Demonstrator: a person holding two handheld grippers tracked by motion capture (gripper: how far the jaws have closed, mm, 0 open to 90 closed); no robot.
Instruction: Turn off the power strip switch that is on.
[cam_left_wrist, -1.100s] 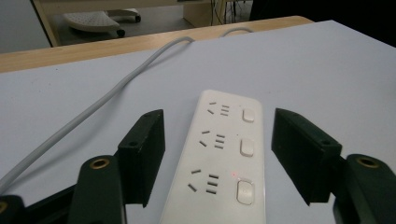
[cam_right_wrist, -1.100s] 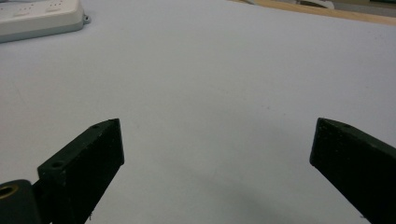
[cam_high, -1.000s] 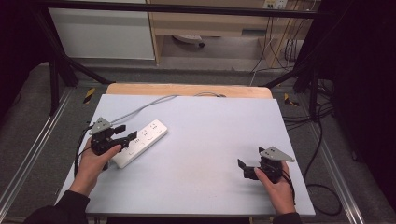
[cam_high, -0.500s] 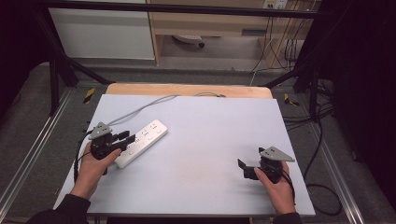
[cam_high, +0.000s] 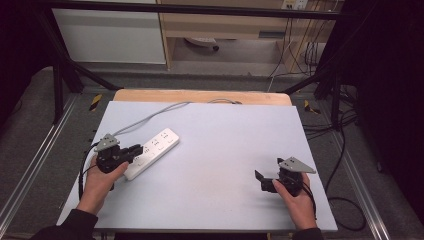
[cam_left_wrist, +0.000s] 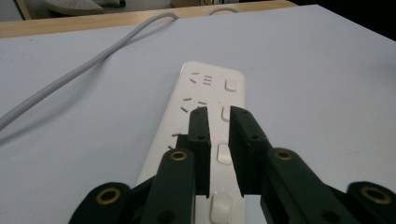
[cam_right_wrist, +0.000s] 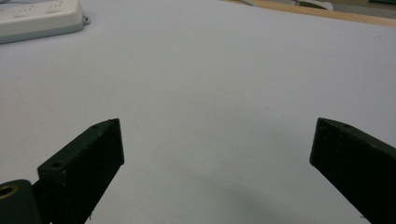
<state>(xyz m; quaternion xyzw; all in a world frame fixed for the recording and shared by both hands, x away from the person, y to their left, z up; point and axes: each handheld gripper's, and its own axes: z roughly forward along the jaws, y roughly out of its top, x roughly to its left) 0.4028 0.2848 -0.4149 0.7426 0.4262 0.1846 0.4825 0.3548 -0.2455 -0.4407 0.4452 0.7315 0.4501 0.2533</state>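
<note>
Grey cable (cam_high: 150, 117) trails from power strip (cam_high: 152, 152).

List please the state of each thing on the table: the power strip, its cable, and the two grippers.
Power strip: flat on the table, sockets empty.
Cable: slack, running off the far edge.
Left gripper: over the strip, jaws just closing, narrow gap, gripping nothing.
Right gripper: open, empty.
</note>
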